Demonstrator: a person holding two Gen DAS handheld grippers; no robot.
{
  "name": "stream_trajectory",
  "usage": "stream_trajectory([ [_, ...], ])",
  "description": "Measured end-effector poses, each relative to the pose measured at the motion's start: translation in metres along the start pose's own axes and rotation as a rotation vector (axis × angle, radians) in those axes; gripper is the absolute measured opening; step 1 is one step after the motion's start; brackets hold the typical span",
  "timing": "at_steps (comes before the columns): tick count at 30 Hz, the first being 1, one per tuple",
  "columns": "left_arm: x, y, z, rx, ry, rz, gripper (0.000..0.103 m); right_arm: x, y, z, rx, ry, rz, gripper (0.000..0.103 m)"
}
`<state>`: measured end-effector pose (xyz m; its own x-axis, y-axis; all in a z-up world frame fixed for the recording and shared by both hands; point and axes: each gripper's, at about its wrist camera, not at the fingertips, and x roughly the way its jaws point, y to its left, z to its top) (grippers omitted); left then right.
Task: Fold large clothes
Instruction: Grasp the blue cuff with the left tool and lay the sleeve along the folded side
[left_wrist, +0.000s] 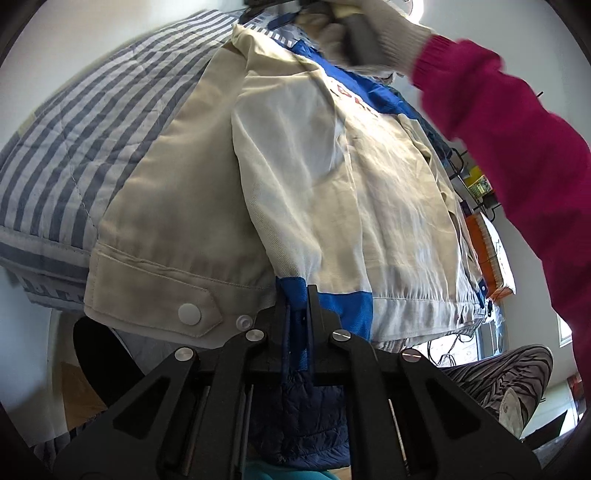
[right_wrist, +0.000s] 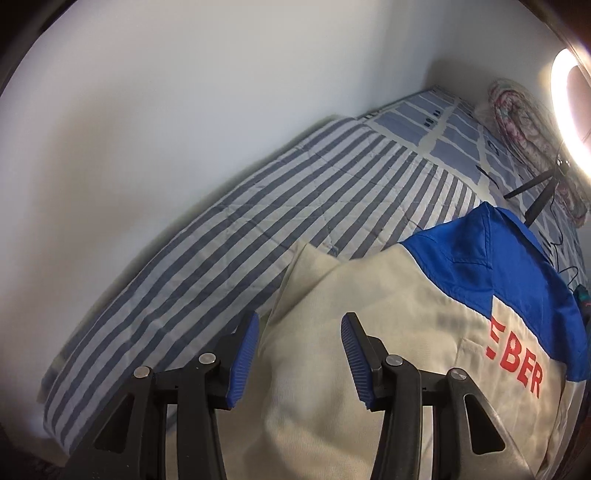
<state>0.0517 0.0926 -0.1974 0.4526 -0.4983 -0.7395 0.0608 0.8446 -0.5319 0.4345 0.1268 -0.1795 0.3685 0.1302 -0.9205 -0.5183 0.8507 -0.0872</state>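
A cream and blue work jacket (left_wrist: 325, 184) lies on the striped bed. My left gripper (left_wrist: 297, 295) is shut on the jacket's blue hem band and holds that edge up. A cuff with white snaps (left_wrist: 190, 314) lies to its left. In the right wrist view the jacket (right_wrist: 388, 332) shows its blue shoulder and red letters (right_wrist: 513, 369). My right gripper (right_wrist: 299, 354) is open just above the folded cream sleeve, with the blue pads (right_wrist: 243, 362) on either side of the fabric. The person's gloved hand (left_wrist: 369, 26) and pink sleeve (left_wrist: 517, 147) show at the top of the left wrist view.
The blue and white striped quilt (right_wrist: 258, 229) covers the bed along a white wall (right_wrist: 184, 92). A ring light (right_wrist: 569, 110) on a stand and a floral pillow (right_wrist: 517, 125) sit at the far end. An orange box (left_wrist: 487, 251) and a striped trouser leg (left_wrist: 509, 376) are at the right.
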Motion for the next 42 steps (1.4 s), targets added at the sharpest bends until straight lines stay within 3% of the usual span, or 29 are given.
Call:
stream_trajectory([
  [3,-0.004,0.000,0.001,0.007,-0.012,0.000,0.003,0.021,0.003,0.004,-0.022,0.037,-0.048,0.026],
  [5,-0.011,0.004,0.001,0.006,-0.019,0.002,0.003,0.028,0.001,0.004,-0.012,0.048,-0.059,0.005],
  [7,-0.014,0.006,-0.001,-0.001,-0.025,0.000,0.003,0.028,-0.004,0.004,0.019,0.040,-0.038,0.000],
  [16,-0.047,0.022,-0.015,-0.015,-0.066,0.066,0.002,0.003,-0.017,0.029,0.106,-0.037,0.015,0.000],
  [20,-0.036,0.045,-0.012,-0.095,-0.024,0.127,0.002,0.024,-0.003,0.033,0.118,-0.020,0.030,0.000],
  [24,-0.027,0.047,-0.012,-0.082,-0.009,0.176,0.003,0.051,0.010,0.031,0.090,-0.013,0.064,0.000],
  [25,-0.025,0.047,-0.012,-0.082,-0.001,0.183,0.003,0.051,0.009,0.029,0.091,-0.027,0.085,0.006],
  [27,-0.024,0.049,-0.012,-0.093,0.005,0.181,0.003,0.040,0.000,0.026,0.125,-0.044,0.143,0.028],
  [28,-0.026,0.052,-0.012,-0.100,0.003,0.182,0.008,0.030,-0.006,0.022,0.134,-0.068,0.172,0.031],
  [33,-0.039,0.048,-0.010,-0.093,-0.047,0.175,0.016,-0.036,-0.045,-0.019,0.132,-0.140,0.229,0.030],
  [36,-0.050,0.048,-0.008,-0.091,-0.082,0.178,0.017,-0.056,-0.068,-0.059,0.145,-0.116,0.193,0.027],
  [38,-0.059,0.049,-0.006,-0.091,-0.103,0.177,0.017,-0.060,-0.078,-0.085,0.150,-0.093,0.218,0.027],
  [42,-0.072,0.049,0.007,-0.070,-0.122,0.193,0.019,-0.046,-0.074,-0.120,0.110,-0.029,0.210,0.027],
])
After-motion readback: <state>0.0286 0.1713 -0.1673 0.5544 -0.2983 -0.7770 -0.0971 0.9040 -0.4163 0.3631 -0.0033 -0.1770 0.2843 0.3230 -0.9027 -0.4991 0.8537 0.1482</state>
